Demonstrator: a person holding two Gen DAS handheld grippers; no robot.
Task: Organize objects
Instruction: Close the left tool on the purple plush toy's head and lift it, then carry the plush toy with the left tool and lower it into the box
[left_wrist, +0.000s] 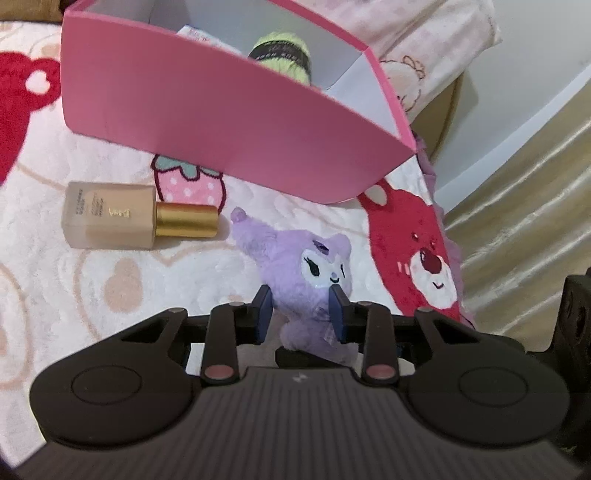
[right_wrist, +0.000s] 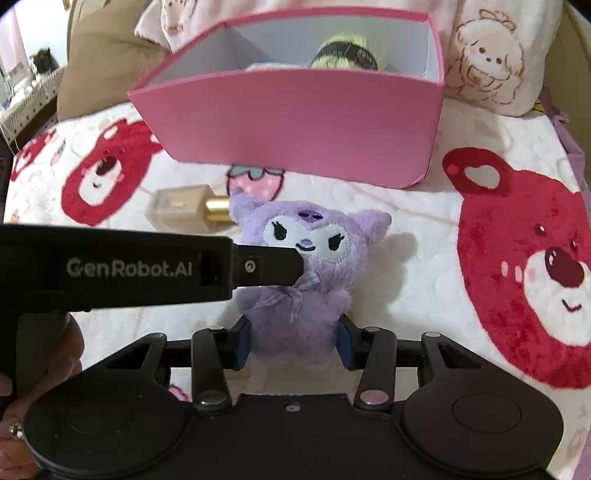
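Even, soft indoor lighting in both views; no hard glare. Faint shadow to the right of the purple plush toy (right_wrist: 295, 266) on the white fleece blanket with red bear prints (right_wrist: 517, 258). Mild sheen on the gold cap of the beige glass bottle (left_wrist: 110, 218). Strong fisheye bending toward the edges; dark vignette at the corners. Slight softness on the pink cardboard box (left_wrist: 221, 122) and on distant background. Near black gripper bodies in shade, low in detail.

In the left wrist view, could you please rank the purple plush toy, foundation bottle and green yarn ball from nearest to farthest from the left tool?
1. Purple plush toy: between the left tool's fingers.
2. Foundation bottle: lying to the left, on the blanket.
3. Green yarn ball: inside the pink box, farthest.
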